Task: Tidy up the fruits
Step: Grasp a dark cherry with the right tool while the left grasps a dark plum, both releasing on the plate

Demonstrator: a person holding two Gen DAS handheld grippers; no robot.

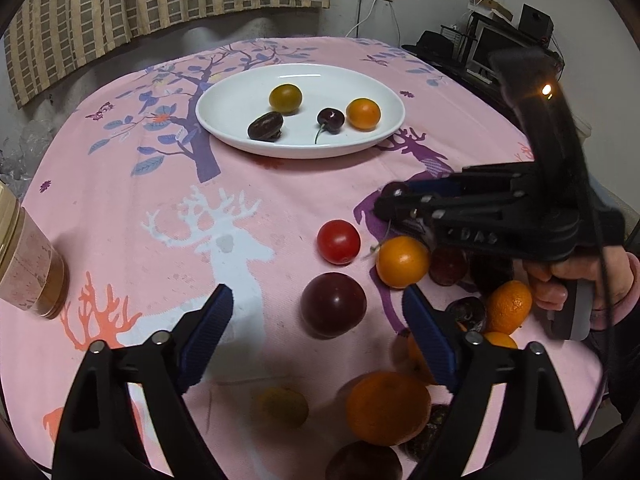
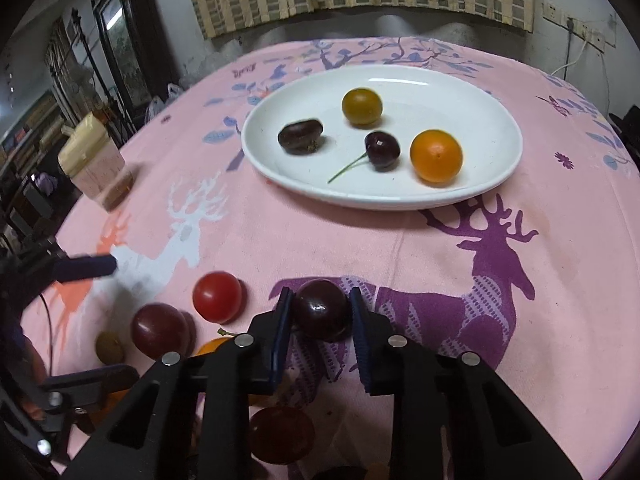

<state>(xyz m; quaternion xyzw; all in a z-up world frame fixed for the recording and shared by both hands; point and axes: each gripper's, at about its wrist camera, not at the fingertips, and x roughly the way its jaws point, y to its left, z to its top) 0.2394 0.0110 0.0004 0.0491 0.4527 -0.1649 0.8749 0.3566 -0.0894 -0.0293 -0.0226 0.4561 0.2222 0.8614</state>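
A pink tablecloth [image 2: 360, 240] printed with deer and trees covers the table under a checked curtain. My right gripper [image 2: 320, 312] is clenched around a dark cherry [image 2: 320, 309], one pad touching each side of it, near the cloth's near edge. By my judgement this is the pick-up step: the cherry is grasped but not yet carried. Next I need to lift it clear of the loose fruit and bring it to the white plate [image 2: 492, 184] toward the far edge, setting it in a bare patch away from the stemmed cherry [image 2: 383, 149], orange [image 2: 436, 156], yellow-green fruit [image 2: 361, 106] and dark date [image 2: 300, 136]. My left gripper [image 1: 320, 312] hangs released over a dark plum [image 1: 333, 305], beside a red tomato [image 1: 338, 241].
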